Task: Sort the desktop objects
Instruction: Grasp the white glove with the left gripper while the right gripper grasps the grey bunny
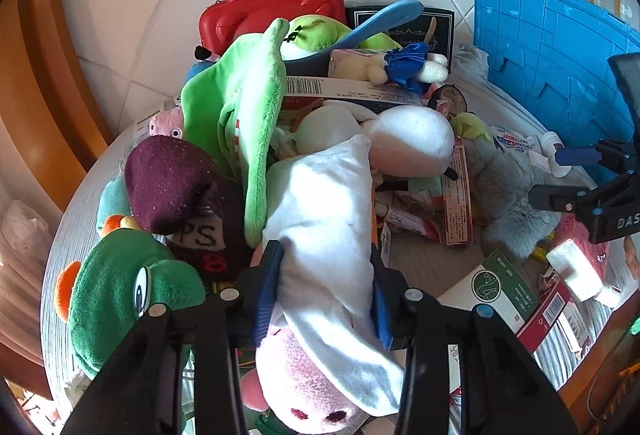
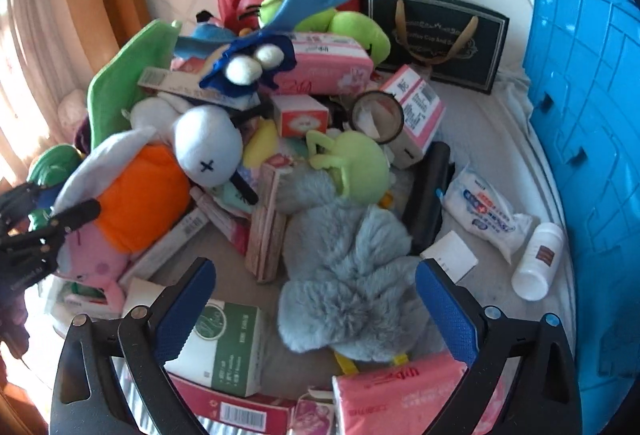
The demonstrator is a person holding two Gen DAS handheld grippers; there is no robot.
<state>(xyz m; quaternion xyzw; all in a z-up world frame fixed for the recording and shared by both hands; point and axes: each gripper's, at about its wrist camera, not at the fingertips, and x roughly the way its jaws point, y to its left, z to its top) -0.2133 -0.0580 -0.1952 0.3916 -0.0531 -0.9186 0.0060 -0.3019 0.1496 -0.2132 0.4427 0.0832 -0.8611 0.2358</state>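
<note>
**A:** Left wrist view first: what has the left claw (image 1: pixel 326 287) got?

**B:** Its blue pads are pressed on both sides of the long white fabric ear of a soft white-and-pink plush rabbit (image 1: pixel 320 235). The pink snout hangs low between the black arms, and the ear runs up toward the toy's rounded white head in the heap.

**A:** What lies around it?

**B:** A dark green plush frog with orange bumps (image 1: pixel 120 295) sits to the left, a maroon knitted sock marked "PS" (image 1: pixel 176 187) behind that, and a bright green plush flap (image 1: pixel 236 107) stands upright beside the rabbit. A red hard-shell case with a handle (image 1: pixel 272 11) is at the back of the round white worktop (image 1: pixel 80 203).

**A:** And the right claw (image 2: pixel 316 305)?

**B:** Spread wide, gripping nothing. It hovers over a fluffy grey plush toy (image 2: pixel 344 275), which lies between the pads without clearly touching either.

**A:** Anything else near it?

**B:** A green-and-white carton (image 2: pixel 228 347) just by the left pad, a pink tissue pack (image 2: pixel 400 395) at the bottom, a white pill bottle (image 2: pixel 538 261) lying on its side, and a blue plastic crate (image 2: pixel 592 123) on the right edge.
</note>
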